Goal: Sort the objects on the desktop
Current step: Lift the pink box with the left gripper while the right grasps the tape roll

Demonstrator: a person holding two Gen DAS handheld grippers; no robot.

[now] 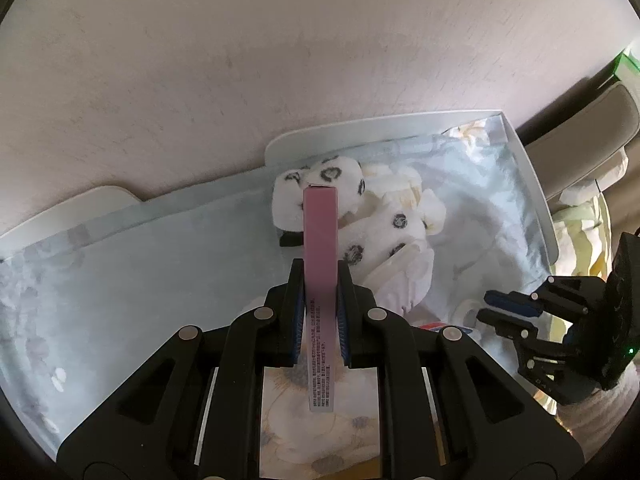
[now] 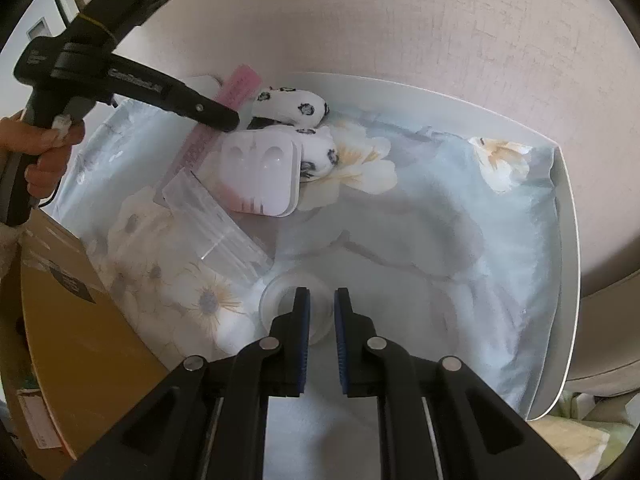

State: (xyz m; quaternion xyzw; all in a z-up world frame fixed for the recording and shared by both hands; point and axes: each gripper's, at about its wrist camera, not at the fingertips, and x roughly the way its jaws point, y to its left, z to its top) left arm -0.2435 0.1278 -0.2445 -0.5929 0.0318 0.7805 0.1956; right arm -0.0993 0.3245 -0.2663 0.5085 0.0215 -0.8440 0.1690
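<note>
My left gripper [image 1: 321, 276] is shut on a long pink box [image 1: 320, 236] and holds it above the floral cloth, near white socks with black spots [image 1: 340, 192]. In the right wrist view the left gripper [image 2: 224, 118] holds the pink box [image 2: 236, 88] next to the socks [image 2: 292, 104]. A white moulded plastic tray [image 2: 260, 172] and a clear plastic packet [image 2: 216, 224] lie on the cloth. My right gripper [image 2: 322, 300] is slightly open and empty over a clear round lid [image 2: 280, 296]. It also shows in the left wrist view [image 1: 490, 306].
A white table rim [image 2: 568, 240] edges the pale blue floral cloth [image 2: 440, 240]. A yellow-brown cardboard box [image 2: 72, 328] stands at the left. A beige wall lies behind. Cushions and a green box [image 1: 624, 66] sit beyond the right rim.
</note>
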